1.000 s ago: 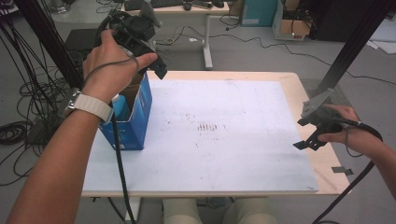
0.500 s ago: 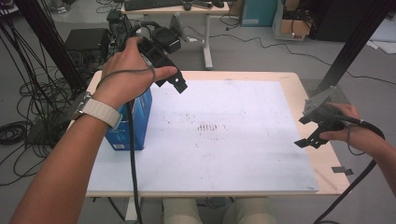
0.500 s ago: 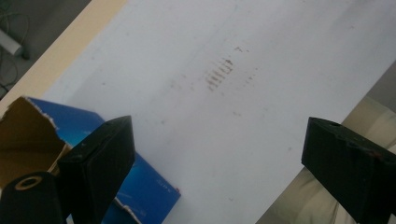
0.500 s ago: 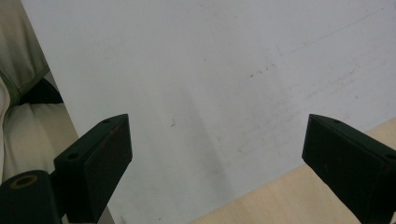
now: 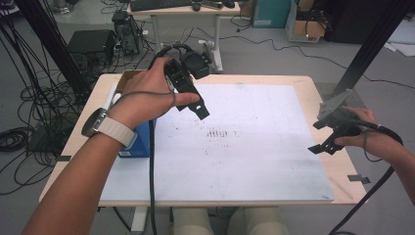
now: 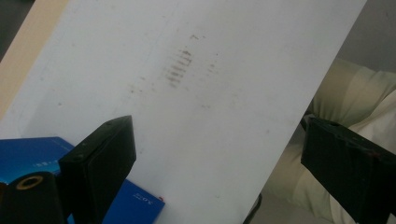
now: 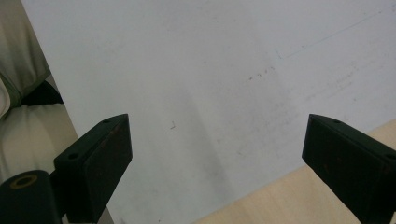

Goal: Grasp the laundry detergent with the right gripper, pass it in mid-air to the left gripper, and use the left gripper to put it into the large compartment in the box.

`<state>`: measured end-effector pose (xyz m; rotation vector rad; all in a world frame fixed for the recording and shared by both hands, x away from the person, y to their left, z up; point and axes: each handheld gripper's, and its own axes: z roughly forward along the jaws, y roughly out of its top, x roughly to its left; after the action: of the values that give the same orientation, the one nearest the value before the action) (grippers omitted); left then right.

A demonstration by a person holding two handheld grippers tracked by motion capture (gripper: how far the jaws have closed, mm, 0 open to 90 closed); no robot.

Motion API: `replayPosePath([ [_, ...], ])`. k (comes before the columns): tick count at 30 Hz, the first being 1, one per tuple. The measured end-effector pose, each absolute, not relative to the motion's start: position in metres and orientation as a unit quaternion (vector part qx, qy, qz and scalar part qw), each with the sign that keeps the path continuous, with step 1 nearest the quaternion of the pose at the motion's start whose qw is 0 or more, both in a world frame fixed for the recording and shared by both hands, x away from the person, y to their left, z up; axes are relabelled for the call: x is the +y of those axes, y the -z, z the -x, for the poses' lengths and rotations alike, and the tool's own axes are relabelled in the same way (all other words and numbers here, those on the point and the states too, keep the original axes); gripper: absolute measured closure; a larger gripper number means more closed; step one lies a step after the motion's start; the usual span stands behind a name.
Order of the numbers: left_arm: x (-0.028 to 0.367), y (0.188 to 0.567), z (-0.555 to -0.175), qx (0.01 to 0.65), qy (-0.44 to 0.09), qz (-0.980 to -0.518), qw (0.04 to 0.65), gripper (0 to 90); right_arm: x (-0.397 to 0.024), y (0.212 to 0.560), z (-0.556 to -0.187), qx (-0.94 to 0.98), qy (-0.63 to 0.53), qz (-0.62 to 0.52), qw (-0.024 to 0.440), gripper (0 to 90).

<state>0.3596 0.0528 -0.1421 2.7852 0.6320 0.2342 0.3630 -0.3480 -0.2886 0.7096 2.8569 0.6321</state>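
Note:
My left gripper (image 5: 195, 108) hangs over the left part of the white sheet (image 5: 264, 156), jaws slanting down toward the sheet's middle. In the left gripper view its jaws (image 6: 217, 128) stand wide apart with nothing between them, above bare white sheet (image 6: 196, 107). A blue box (image 5: 139, 144) stands at the sheet's left edge, partly hidden by the left forearm; a corner of the blue box (image 6: 28, 151) shows behind the left jaw. My right gripper (image 5: 325, 147) rests near the table's right edge, open, its jaws (image 7: 217, 121) over the sheet's corner with nothing in them.
A patch of dark smudges (image 5: 218, 132) marks the sheet's middle. Bare wooden table (image 5: 337, 171) rims the sheet on the right. The person's knees (image 5: 254, 223) sit below the near edge. Cables, a desk and black stands crowd the floor behind and left.
The left hand has moved right and down, from above the blue box to over the white sheet. Its jaws stay wide. The right hand has kept still.

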Motion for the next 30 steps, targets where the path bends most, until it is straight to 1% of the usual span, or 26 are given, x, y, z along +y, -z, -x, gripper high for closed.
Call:
replayPosePath([
  [5,0.0505,0.1481,-0.358,0.215,-0.079,-0.963,0.141,10.7,-0.3485,0.2887,-0.363,0.947,-0.21,-0.234,0.065,8.4],
  [30,0.0492,0.1515,-0.3535,0.218,-0.082,-0.962,0.144,10.7,-0.3487,0.2896,-0.361,0.947,-0.212,-0.23,0.069,8.4],
])
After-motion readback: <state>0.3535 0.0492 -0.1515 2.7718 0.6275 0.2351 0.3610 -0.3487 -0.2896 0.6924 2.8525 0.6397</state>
